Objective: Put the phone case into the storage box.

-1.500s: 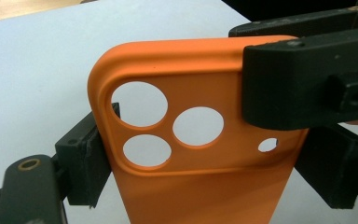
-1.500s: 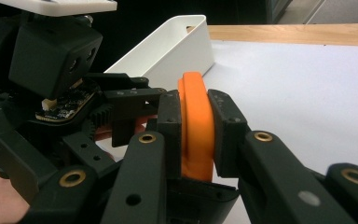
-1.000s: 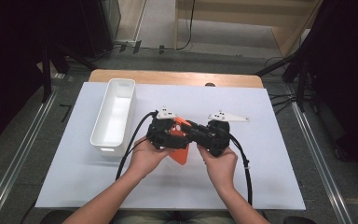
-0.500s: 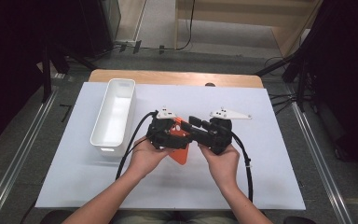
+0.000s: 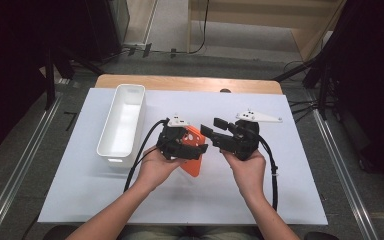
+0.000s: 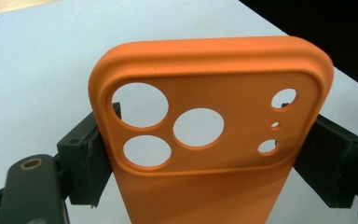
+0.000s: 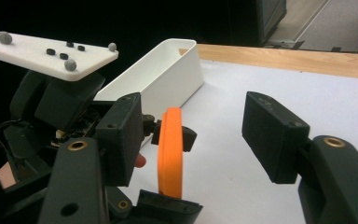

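An orange phone case (image 5: 194,156) with camera holes (image 6: 198,128) is held upright above the white mat. My left gripper (image 5: 198,149) is shut on its two long edges, one pad on each side. My right gripper (image 5: 213,128) hovers just right of the case, pointing left at it. Its jaws have just been opening and stand wide apart, with nothing between the pads. In the right gripper view the case (image 7: 170,154) shows edge-on ahead of the open right gripper (image 7: 196,140), and the left gripper's black body (image 7: 60,107) is at the left.
A long empty white bin (image 5: 122,125) lies on the mat left of both hands; its near wall (image 7: 168,74) shows in the right gripper view. A white mat (image 5: 290,190) covers the table, with a wooden strip (image 5: 190,82) at the far edge. Black cables trail beside each forearm.
The right gripper's jaws have opened off the case and drawn back to the right and slightly up. The left gripper and the case have stayed put.
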### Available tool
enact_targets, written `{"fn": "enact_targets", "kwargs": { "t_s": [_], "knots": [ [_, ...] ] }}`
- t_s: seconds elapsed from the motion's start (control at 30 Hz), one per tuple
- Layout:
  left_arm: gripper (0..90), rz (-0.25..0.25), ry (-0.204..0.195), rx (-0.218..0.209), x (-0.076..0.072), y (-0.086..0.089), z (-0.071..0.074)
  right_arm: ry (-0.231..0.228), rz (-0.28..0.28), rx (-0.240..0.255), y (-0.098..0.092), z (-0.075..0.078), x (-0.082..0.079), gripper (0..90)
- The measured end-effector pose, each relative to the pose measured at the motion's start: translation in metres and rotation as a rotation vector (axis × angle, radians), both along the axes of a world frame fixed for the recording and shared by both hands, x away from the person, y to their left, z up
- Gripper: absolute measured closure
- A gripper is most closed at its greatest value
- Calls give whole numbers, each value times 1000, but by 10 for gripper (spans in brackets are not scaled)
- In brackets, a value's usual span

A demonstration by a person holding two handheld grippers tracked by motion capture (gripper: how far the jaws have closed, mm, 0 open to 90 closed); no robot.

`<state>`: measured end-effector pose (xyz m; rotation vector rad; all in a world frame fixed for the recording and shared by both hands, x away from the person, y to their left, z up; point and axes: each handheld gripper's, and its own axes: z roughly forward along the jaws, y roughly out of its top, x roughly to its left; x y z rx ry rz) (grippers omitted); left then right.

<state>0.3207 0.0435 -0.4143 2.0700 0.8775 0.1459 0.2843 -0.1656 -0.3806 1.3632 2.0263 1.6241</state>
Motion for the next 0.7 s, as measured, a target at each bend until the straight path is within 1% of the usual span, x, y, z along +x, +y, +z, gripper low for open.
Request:
{"fn": "enact_targets", "kwargs": {
  "t_s": [0.23,0.37,0.4,0.43,0.47,0.7],
  "knots": [
    [152,-3,4,0,0,1,1,-3,-9,-3,-10,3,2,344],
    [152,-4,6,0,0,2,2,8,-13,-14,-15,5,2,324],
    [152,-6,5,0,0,2,3,-1,-16,-24,-17,5,3,305],
    [152,-6,5,0,0,2,3,-1,-16,-24,-17,5,3,305],
    [152,-10,4,3,0,2,4,-9,-15,-41,-20,4,4,291],
    [152,-13,10,5,0,3,4,-1,-16,-52,-28,1,6,265]
  ]
}}
